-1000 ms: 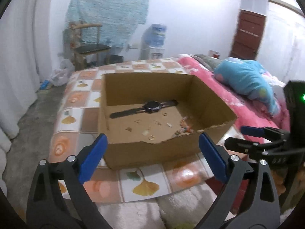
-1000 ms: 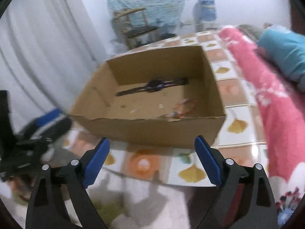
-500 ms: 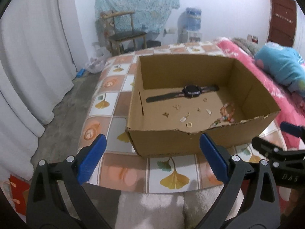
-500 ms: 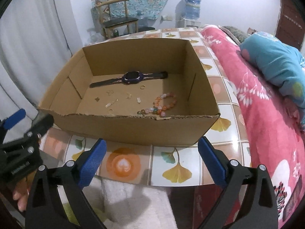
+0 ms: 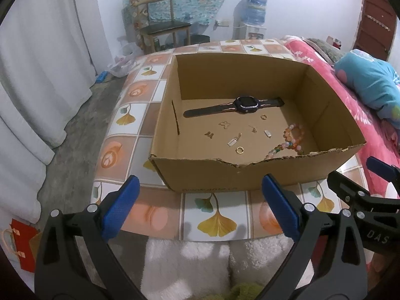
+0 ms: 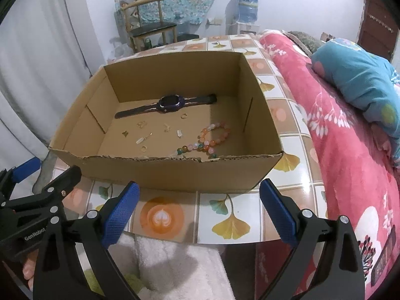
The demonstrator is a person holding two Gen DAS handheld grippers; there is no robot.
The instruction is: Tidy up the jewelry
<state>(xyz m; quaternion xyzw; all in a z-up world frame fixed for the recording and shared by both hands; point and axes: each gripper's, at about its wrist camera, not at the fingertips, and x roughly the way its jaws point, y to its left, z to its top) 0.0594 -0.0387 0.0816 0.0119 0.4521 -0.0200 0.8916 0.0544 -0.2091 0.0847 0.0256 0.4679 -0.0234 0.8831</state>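
An open cardboard box (image 5: pixel 205 175) (image 6: pixel 175 172) stands on a tiled table. Inside lie a dark watch (image 5: pixel 246 105) (image 6: pixel 170 103), a beaded bracelet (image 5: pixel 292 137) (image 6: pixel 212 137), a gold ring (image 5: pixel 240 150) (image 6: pixel 144 148) and several small gold charms (image 5: pixel 225 124) (image 6: pixel 142 124). My left gripper (image 5: pixel 200 207) is open and empty, held in front of the box's near wall. My right gripper (image 6: pixel 200 207) is open and empty, also in front of the near wall. Each gripper shows at the edge of the other's view.
The tiled table (image 5: pixel 217 222) (image 6: pixel 230 225) has a white towel (image 5: pixel 187 262) below its near edge. A pink bed (image 6: pixel 345 150) with a blue pillow (image 6: pixel 355 75) lies to the right. A chair (image 5: pixel 160 27), a water dispenser (image 5: pixel 252 12) and white curtains (image 5: pixel 37 75) stand beyond.
Both grippers have risen and tilted down, so the box floor and the jewelry now show more fully. Both stay open and empty.
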